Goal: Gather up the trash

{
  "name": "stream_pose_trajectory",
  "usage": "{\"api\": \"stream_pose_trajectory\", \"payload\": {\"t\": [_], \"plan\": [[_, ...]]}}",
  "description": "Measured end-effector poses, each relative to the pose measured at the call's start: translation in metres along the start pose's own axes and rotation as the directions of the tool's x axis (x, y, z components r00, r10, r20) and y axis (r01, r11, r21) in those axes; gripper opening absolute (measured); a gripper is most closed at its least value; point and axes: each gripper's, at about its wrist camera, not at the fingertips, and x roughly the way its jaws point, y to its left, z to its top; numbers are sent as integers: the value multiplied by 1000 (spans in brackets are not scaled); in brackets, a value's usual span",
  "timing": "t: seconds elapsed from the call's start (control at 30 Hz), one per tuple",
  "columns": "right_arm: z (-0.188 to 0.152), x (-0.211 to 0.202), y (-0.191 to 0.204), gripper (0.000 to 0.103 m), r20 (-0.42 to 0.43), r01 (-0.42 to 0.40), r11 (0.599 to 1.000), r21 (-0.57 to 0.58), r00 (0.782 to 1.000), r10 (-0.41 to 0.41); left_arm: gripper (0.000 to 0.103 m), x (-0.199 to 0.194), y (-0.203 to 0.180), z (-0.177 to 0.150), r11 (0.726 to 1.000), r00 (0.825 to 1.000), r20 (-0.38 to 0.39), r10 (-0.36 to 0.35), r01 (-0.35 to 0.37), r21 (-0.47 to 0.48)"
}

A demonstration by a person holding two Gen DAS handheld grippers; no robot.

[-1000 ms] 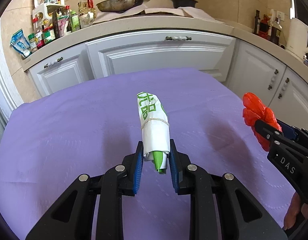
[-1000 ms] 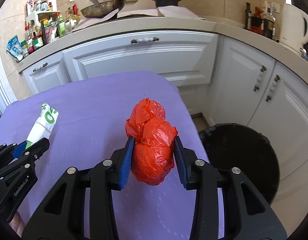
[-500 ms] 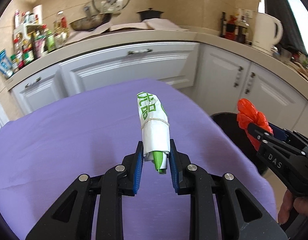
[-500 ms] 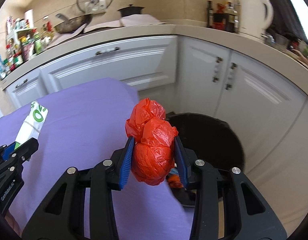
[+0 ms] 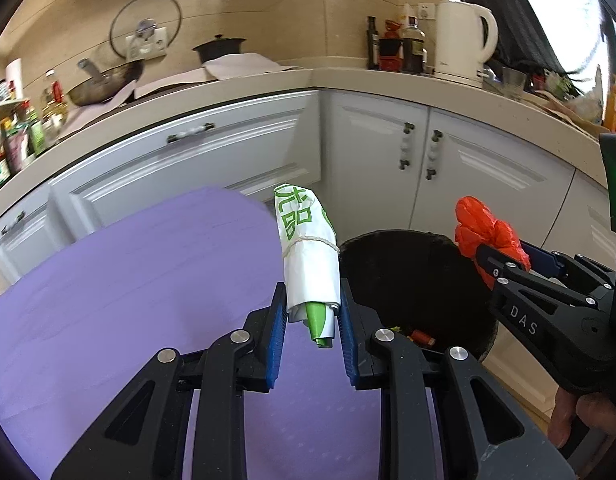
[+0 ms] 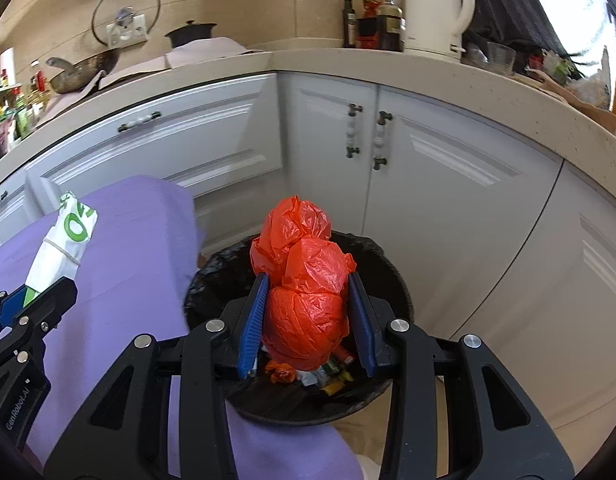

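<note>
My left gripper (image 5: 313, 322) is shut on a rolled white and green plastic bag (image 5: 308, 256) bound with a rubber band, held above the right edge of the purple table (image 5: 128, 280). My right gripper (image 6: 306, 316) is shut on a crumpled red plastic bag (image 6: 304, 280) and holds it over the open black trash bin (image 6: 392, 276). The bin (image 5: 412, 272) stands on the floor right of the table and holds several scraps. The red bag (image 5: 488, 232) and right gripper show at the right of the left wrist view. The white bag (image 6: 64, 244) shows at the left of the right wrist view.
White kitchen cabinets (image 6: 448, 168) curve behind the bin. The counter above carries a white kettle (image 5: 464, 40), bottles (image 5: 396, 44), a wok (image 5: 104, 84) and a black pot (image 5: 220, 46). A person's hand (image 5: 580, 420) holds the right gripper.
Both grippers have swung right with their bags. The right gripper went from over the table to over the bin. The left gripper has reached the table's right edge beside the bin.
</note>
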Motion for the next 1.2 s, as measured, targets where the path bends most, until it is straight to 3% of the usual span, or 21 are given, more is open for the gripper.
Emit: {"api": "stream_pose_trajectory", "payload": {"t": [0.37,0.47,0.6,1.2], "plan": [[5,21,-17,39,-5,12,999,31,1000,-12,26,32,-27,11,999,1000,-14,-14,15,35],[7,27,-21,45,-12,3,999,50,1000,-2,31,40,-32,14,999,1000,-16,-27,27,46],[8,27,-25,50,-5,16,998,56,1000,-16,49,46,-31,16,1000,999,-28,-24,24,17],[-1,-13,-27,51,22,49,997,54,999,-50,73,7,-21,9,1000,999,27,25,-25,14]]}}
